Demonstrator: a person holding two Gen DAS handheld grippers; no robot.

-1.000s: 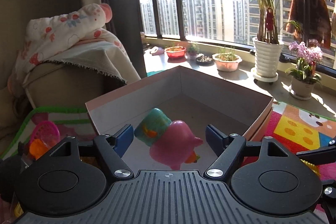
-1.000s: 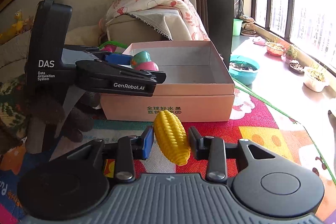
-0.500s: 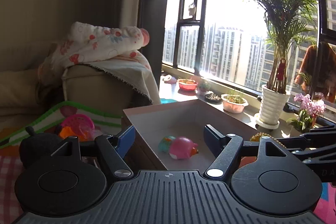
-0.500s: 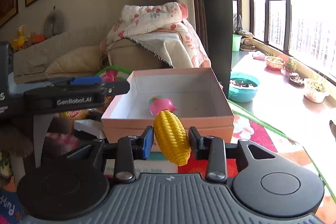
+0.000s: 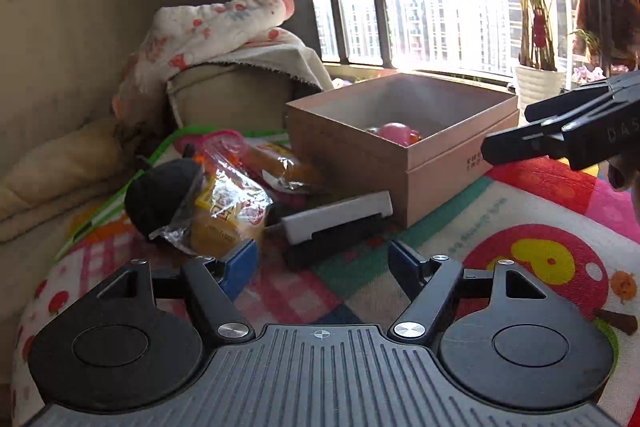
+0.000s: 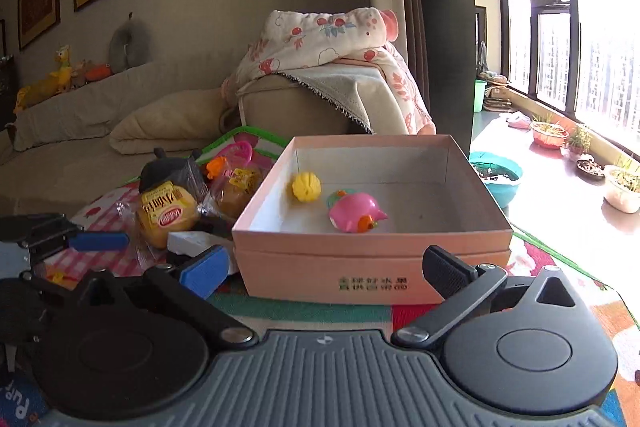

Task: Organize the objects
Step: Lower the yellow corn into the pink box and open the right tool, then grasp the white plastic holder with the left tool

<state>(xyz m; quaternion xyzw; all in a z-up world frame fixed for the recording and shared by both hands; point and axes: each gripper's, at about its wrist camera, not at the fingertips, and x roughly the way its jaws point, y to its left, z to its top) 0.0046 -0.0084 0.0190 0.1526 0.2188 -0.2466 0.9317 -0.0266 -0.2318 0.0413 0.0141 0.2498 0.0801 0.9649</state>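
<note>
Pink cardboard forms the open box [image 6: 372,263] that sits on the patterned play mat [image 5: 500,227], and in the right wrist view it lies straight ahead of the right gripper [image 6: 324,269]. That gripper's jaws are opening and already stand very wide, with nothing between them but the near wall of the box beyond. Inside the box, a yellow toy corn [image 6: 306,187] shows blurred near the left wall, and a pink toy [image 6: 354,213] lies to its right on the box floor, with a bit of a teal toy [image 6: 338,195] showing just behind it. Left of the box, on the mat, lies a heap of things: two wrapped cakes in clear packets [image 6: 168,217], a black plush piece [image 6: 164,167], a pink plastic toy [image 6: 236,151] and a white-and-black block [image 5: 336,223] touching the box's near left corner. The left gripper [image 5: 322,261] hovers above the mat, near this heap, its jaws well apart and empty; the packet of one cake sits just beyond its left finger. In the left wrist view the box stands farther off to the right, the pink toy visible over its rim, and the right gripper's dark body enters from the right edge. A sofa with a folded floral blanket [image 6: 320,39] stands behind the box.
</note>
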